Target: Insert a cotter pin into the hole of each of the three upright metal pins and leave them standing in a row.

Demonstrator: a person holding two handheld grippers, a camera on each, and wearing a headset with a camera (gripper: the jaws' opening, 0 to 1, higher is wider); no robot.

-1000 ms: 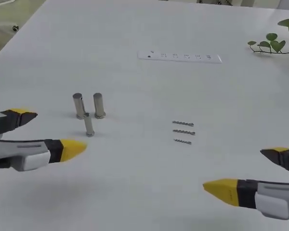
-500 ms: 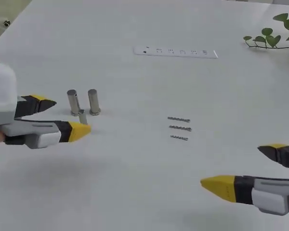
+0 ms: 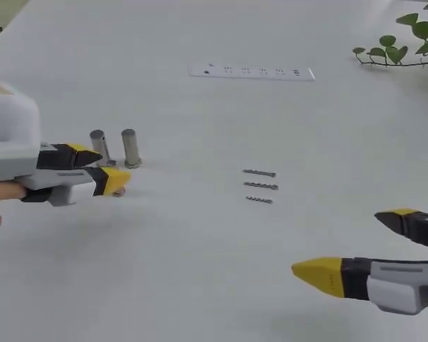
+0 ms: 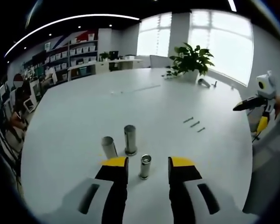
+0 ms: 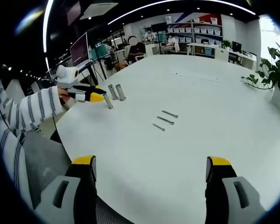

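Straddling the nearest metal pin (image 4: 145, 166) with your left hand-held gripper (image 3: 111, 167), jaws open and clear of it, right hand-held gripper (image 3: 335, 242) wide open, empty; cotter pins (image 3: 259, 186) lie mid-desk (image 3: 200, 249).

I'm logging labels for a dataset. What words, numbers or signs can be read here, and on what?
None can be read.
The power strip has small dark marks, too small to read.
The shelf boxes in the right gripper view are too blurred to show any label.
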